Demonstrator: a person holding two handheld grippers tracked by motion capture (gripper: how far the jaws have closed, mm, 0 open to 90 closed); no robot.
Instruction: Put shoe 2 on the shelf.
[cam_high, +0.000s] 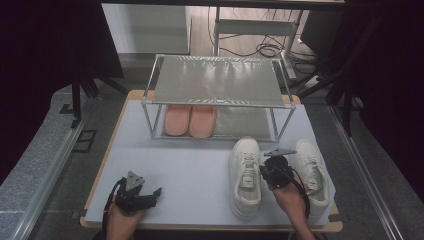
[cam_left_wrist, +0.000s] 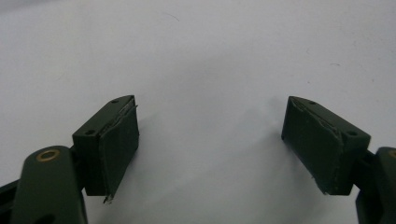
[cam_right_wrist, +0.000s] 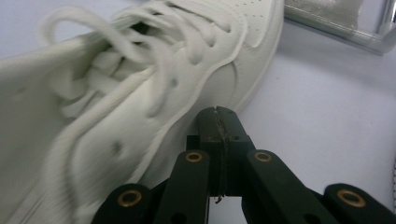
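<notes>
The right gripper (cam_right_wrist: 218, 140), jaws pressed together on nothing, sits just beside the white lace-up leather sneaker (cam_right_wrist: 140, 93) at its left. The left gripper (cam_left_wrist: 210, 144) gapes wide, empty, over the pale tabletop (cam_left_wrist: 210, 56).

A white shoe beside the gripper

The right gripper (cam_right_wrist: 218, 122) had its jaws pressed together at the bottom middle. The white shoe (cam_right_wrist: 140, 88) with loose laces filled the left, just beside it. A shiny rack bar (cam_right_wrist: 336, 28) sat upper right.

We can read no text, label, brand, number or sign anywhere here: the white sneakers (cam_high: 246, 175), the pink slippers (cam_high: 190, 120), the rack (cam_high: 215, 80) and the bench (cam_high: 175, 170) all appear unmarked to us.
</notes>
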